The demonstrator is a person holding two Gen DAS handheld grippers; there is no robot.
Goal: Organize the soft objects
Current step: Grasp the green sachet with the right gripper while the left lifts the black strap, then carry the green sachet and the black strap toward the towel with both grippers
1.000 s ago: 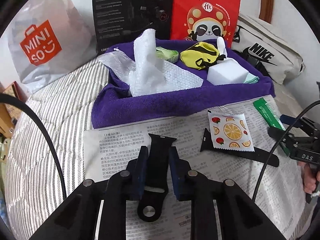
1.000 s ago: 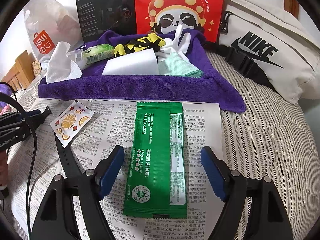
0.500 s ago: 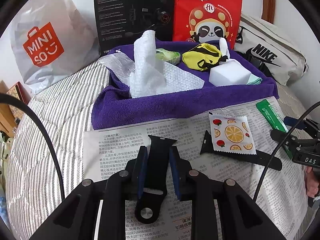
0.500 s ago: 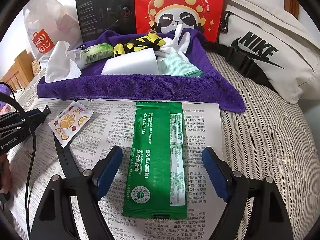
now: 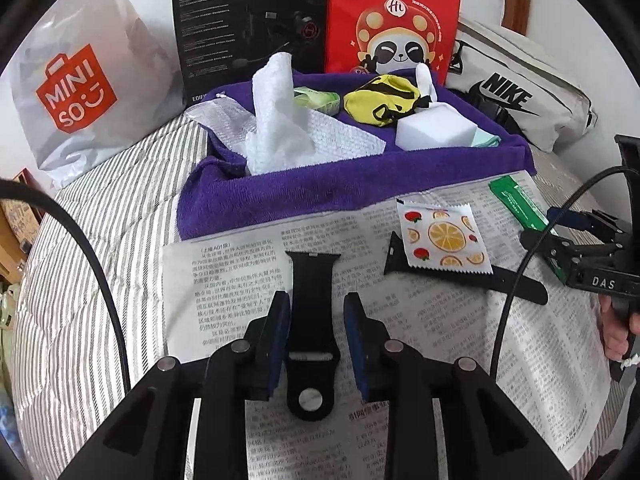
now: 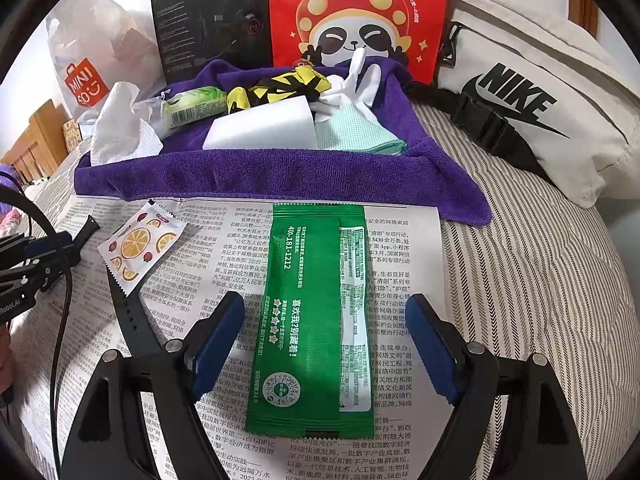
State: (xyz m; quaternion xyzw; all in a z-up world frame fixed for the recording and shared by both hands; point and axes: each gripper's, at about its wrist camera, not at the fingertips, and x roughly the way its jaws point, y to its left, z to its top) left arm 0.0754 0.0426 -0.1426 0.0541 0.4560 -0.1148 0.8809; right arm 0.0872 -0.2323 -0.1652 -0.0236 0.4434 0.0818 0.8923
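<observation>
A short black watch strap (image 5: 312, 280) lies on the newspaper (image 5: 224, 272) between the fingers of my left gripper (image 5: 316, 304). Its jaws are opening, and a thin gap shows on each side of the strap. A longer black strap (image 5: 512, 280) lies to the right, partly under a fruit-print sachet (image 5: 444, 240). My right gripper (image 6: 325, 302) stands wide open astride a green packet (image 6: 316, 320) without touching it. Behind, a purple towel (image 6: 260, 180) holds a white tissue (image 5: 276, 120), a yellow pouch (image 5: 380, 96), a white sponge (image 5: 432, 128) and a mint cloth (image 6: 360, 136).
A Miniso bag (image 5: 76, 92), a black box (image 5: 248, 28) and a red panda bag (image 5: 392, 20) stand at the back. A white Nike bag (image 6: 520, 100) lies at the right. Striped bedding (image 6: 540, 280) surrounds the newspaper. A cable (image 5: 88, 260) arcs at the left.
The left jaws have parted from the short strap, which now lies loose between them. The right gripper and the green packet have not moved.
</observation>
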